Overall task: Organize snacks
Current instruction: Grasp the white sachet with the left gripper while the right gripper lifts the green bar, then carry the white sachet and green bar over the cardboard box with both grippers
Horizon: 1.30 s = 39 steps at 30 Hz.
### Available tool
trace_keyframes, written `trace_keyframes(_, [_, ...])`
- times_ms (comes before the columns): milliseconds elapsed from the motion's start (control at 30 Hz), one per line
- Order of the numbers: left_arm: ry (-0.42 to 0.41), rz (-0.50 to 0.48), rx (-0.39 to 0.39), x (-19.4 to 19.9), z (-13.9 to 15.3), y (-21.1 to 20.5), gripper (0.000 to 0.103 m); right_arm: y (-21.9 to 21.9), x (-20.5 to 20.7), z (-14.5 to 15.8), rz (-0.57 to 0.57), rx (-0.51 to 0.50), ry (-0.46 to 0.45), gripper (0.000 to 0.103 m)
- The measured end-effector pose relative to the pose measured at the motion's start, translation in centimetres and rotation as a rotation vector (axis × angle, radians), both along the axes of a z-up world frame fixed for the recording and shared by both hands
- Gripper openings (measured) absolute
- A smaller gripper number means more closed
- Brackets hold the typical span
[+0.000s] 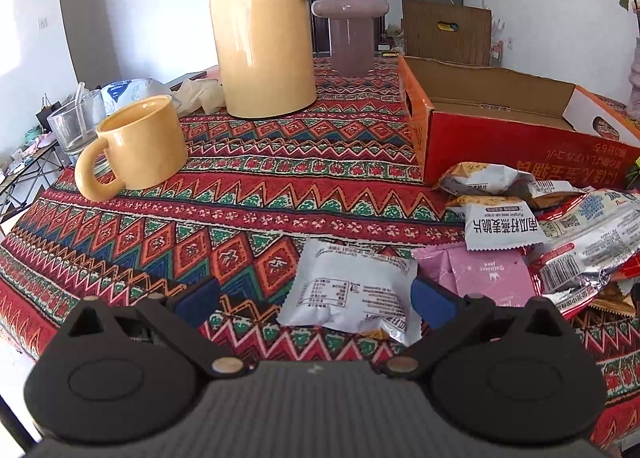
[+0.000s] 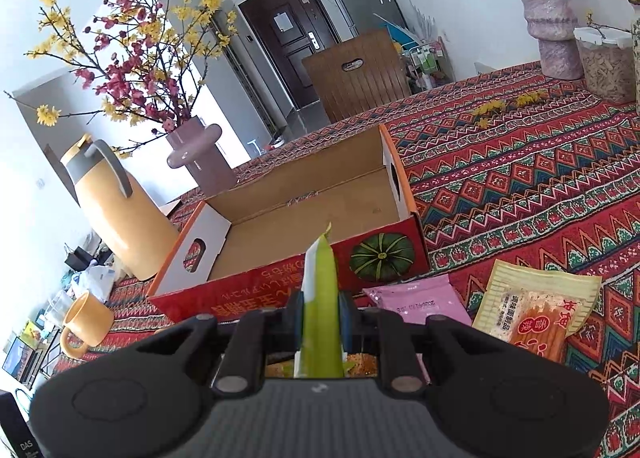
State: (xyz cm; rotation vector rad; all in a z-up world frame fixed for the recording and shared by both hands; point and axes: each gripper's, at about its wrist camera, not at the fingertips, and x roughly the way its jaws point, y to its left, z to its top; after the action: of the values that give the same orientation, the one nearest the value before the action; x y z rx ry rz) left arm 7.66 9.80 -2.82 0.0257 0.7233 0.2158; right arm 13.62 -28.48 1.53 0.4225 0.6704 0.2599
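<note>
My left gripper (image 1: 316, 304) is open low over the patterned tablecloth, its blue pads on either side of a white snack packet (image 1: 352, 292). A pile of snack packets (image 1: 560, 226) lies to its right, with a pink packet (image 1: 484, 274) at the near edge. The open red cardboard box (image 1: 500, 126) stands behind the pile. My right gripper (image 2: 322, 318) is shut on a green and white snack packet (image 2: 320, 298), held upright in front of the box (image 2: 304, 214), whose inside shows no snacks. A pink packet (image 2: 420, 298) and a yellow packet (image 2: 532, 318) lie to the right.
A yellow thermos jug (image 1: 264, 30), a yellow mug (image 1: 136, 146), a glass (image 1: 74, 126) and a mauve vase (image 1: 350, 26) stand on the left and back of the table. A textured vase (image 2: 550, 22) and a lidded jar (image 2: 606, 62) stand at the far right.
</note>
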Motion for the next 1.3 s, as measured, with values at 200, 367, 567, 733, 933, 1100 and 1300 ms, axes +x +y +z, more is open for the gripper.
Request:
trace_keyframes(200, [0.034,-0.037,0.026,1.3,-0.6,-0.7,0.103,-0.3,-0.3,-0.3,-0.016,0.01,-0.005,0.017])
trace_keyframes(367, [0.039,-0.05,0.005,1.5,-0.9,-0.7,0.097,-0.6,-0.5,-0.4,-0.025,0.018,-0.007,0.017])
trace_keyframes(567, [0.037,-0.051,-0.044,1.5,-0.7,-0.2,0.067,-0.8,-0.7,-0.4,-0.024,0.033,-0.016,0.017])
trace_keyframes(733, [0.025,-0.052,-0.046,1.2,-0.5,-0.2,0.064,-1.0,-0.9,-0.7,-0.021,0.049,-0.022,0.017])
trace_keyframes(933, [-0.007,-0.048,-0.038,0.6,0.4,-0.4,0.064,-1.1,-1.2,-0.9,-0.019,0.085,-0.046,0.017])
trace_keyframes(1100, [-0.042,-0.047,-0.038,0.3,1.5,-0.6,0.064,-1.1,-1.3,-0.7,-0.022,0.106,-0.074,0.017])
trace_keyframes(1300, [-0.098,-0.075,-0.052,0.2,3.3,-1.9,0.064,-0.7,-1.0,0.0,-0.023,0.127,-0.114,0.017])
